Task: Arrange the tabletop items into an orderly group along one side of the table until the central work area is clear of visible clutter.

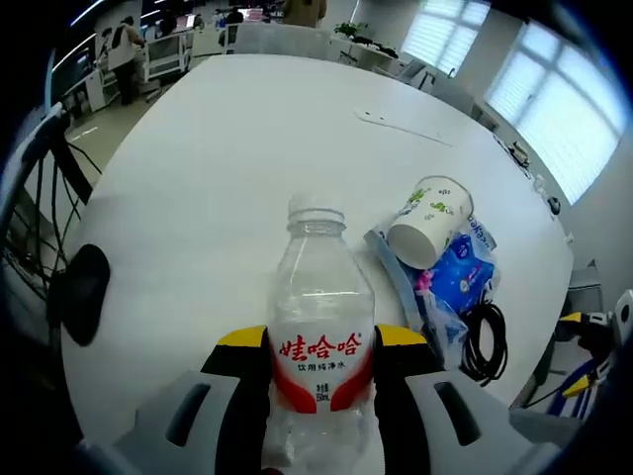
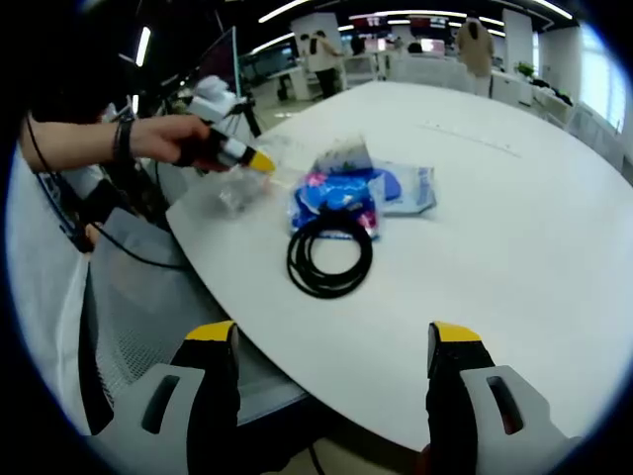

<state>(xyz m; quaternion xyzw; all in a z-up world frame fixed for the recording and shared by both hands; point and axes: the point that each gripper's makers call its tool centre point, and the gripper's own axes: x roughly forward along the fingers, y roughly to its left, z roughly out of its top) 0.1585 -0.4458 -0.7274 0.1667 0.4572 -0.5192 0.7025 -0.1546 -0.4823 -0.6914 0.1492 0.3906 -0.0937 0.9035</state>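
A clear plastic bottle [image 1: 318,287] with a red label and no cap stands upright over the white table [image 1: 247,148], and my left gripper [image 1: 321,341] is shut on its lower half. To its right a paper cup [image 1: 431,222] lies on its side on blue tissue packs [image 1: 463,272], next to a coiled black cable [image 1: 485,341]. In the right gripper view a hand holds the left gripper [image 2: 237,156] with the bottle [image 2: 242,186] at the table's near-left edge. My right gripper [image 2: 332,336] is open over the table edge, short of the cable [image 2: 329,252] and tissue packs [image 2: 341,196].
A grey mesh chair [image 2: 129,297] sits below the table edge at left. A dark rounded object [image 1: 79,292] lies off the table's left side. A thin flat strip [image 1: 401,127] rests far across the table. Desks and people fill the background.
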